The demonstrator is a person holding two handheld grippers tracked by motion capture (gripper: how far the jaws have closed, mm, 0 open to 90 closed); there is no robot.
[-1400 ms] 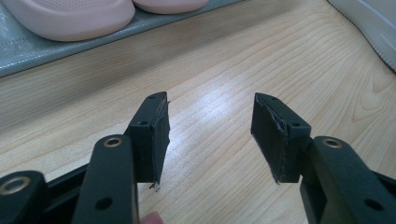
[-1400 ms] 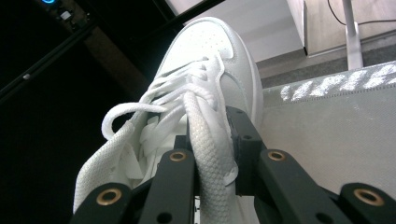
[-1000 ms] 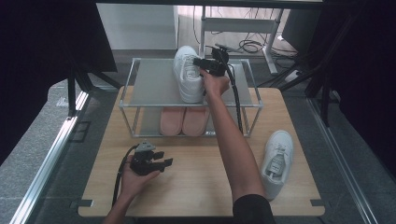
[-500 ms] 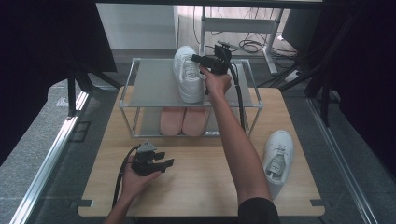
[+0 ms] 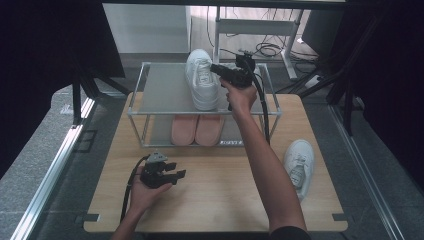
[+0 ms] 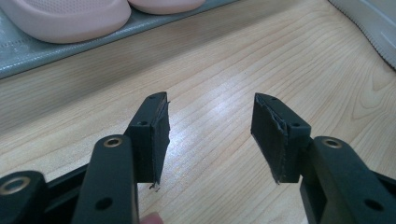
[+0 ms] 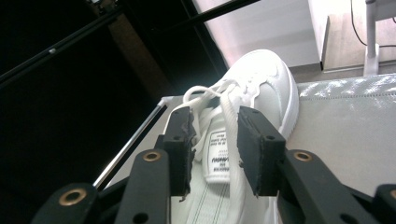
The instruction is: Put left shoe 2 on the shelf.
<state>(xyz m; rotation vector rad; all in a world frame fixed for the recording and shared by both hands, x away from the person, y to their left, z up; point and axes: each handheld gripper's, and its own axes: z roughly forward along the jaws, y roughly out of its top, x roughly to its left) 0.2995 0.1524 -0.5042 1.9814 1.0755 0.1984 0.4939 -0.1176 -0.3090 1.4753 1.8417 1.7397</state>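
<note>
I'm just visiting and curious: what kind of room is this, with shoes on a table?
Probably a lab or recording studio, not a home: a wooden table ringed by dark curtains, loose cables on the floor behind, and a small shoe rack staged for practice.

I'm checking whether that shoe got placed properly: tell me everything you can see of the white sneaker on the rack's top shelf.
The white sneaker looks like smooth leather or a synthetic, with white laces, a printed tongue label and a thick white sole. It sits upright on its sole on the grey top shelf of the rack, toe pointing away from the person. The right gripper hovers over its tongue and laces, jaws having just been closing, with no clear contact visible.
</note>
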